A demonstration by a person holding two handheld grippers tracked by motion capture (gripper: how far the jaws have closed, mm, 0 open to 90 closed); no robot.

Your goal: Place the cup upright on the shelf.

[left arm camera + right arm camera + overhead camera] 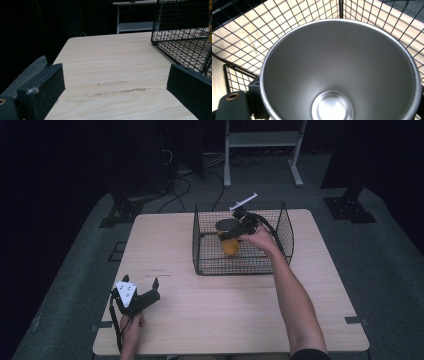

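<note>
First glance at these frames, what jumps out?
The black wire basket at the far middle of the table, with the right gripper holding an orange cup inside it. In the right gripper view the cup's steel interior looks empty. The left gripper rests open near the front left corner.

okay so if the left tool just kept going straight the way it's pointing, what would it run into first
Probably nothing soon: the left tool, open, points across bare table, and the wire basket sits off to its right. Depth is unclear, so its right side might graze the basket's near corner.
</note>
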